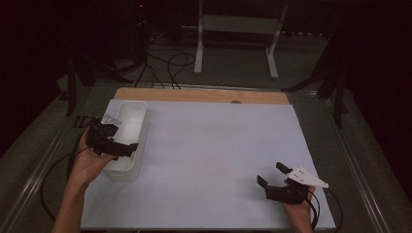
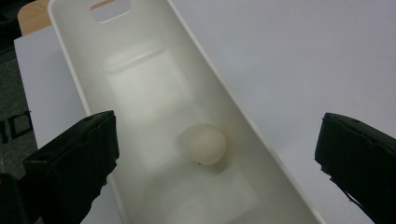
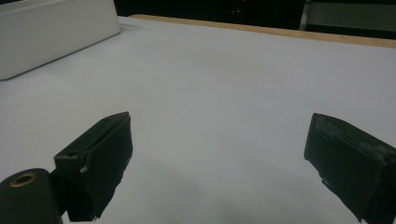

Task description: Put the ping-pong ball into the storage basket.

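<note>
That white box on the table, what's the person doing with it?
A person holds a gripper in each hand. The left gripper hangs open over the long white bin, where a small white ball sits on the bottom. The right gripper is open too, low over the white tabletop, holding nothing.

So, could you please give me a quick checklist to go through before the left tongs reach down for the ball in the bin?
1. Left tongs open wide: ok.
2. White ball lies on the floor of the white bin, between the jaws as the left gripper view shows them: ok.
3. Nothing else around the ball in the visible part of the bin: ok.
4. Jaws clear the bin walls: cannot tell; one jaw sits over the outer rim.
5. Right tongs open, far off over the white sheet: ok.
</note>
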`<state>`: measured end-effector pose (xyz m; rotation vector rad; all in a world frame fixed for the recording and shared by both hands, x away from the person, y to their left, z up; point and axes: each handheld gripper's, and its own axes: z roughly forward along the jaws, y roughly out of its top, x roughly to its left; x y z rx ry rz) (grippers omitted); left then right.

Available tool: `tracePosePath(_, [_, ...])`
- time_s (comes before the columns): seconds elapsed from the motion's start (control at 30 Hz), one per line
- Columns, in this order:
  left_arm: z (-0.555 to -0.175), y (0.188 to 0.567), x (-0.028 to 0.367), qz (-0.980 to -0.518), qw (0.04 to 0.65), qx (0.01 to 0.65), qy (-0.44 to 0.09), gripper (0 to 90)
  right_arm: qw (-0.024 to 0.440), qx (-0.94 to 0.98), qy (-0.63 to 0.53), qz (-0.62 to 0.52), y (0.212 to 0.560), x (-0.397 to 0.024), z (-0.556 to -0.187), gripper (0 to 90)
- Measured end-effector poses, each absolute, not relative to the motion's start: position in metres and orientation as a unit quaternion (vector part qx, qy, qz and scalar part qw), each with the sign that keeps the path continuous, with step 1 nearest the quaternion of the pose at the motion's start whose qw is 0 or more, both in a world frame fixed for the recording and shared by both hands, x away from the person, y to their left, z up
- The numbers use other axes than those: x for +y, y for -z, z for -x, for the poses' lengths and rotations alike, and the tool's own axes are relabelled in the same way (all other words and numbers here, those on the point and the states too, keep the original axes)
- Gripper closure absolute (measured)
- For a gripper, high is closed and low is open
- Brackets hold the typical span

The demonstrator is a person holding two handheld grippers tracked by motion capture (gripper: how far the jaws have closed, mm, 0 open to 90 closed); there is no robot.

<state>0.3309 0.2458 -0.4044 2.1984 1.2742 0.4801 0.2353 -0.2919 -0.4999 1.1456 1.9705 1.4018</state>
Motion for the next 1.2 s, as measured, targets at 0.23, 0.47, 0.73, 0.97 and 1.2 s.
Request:
tracePosePath(0.23, [-0.330,0.404,0.244,-0.820,0.279,0.467,-0.177,0.4,0.230,0.716,-0.510,-0.417,0.500,-0.292,-0.235,7.3])
tracePosePath(0.47, [-0.329,0.404,0.241,-0.823,0.281,0.462,-0.177,0.4,0.230,0.716,-0.511,-0.417,0.500,-0.292,-0.235,7.3])
tracePosePath(0.73, [-0.328,0.405,0.236,-0.826,0.286,0.453,-0.176,0.4,0.229,0.716,-0.510,-0.417,0.500,-0.291,-0.235,7.3])
tracePosePath(0.97, [-0.327,0.407,0.231,-0.832,0.283,0.445,-0.172,0.4,0.228,0.716,-0.511,-0.417,0.500,-0.291,-0.235,7.3])
tracePosePath(1.2, [-0.327,0.408,0.225,-0.836,0.283,0.438,-0.172,0.4,0.229,0.716,-0.512,-0.417,0.500,-0.291,-0.235,7.3])
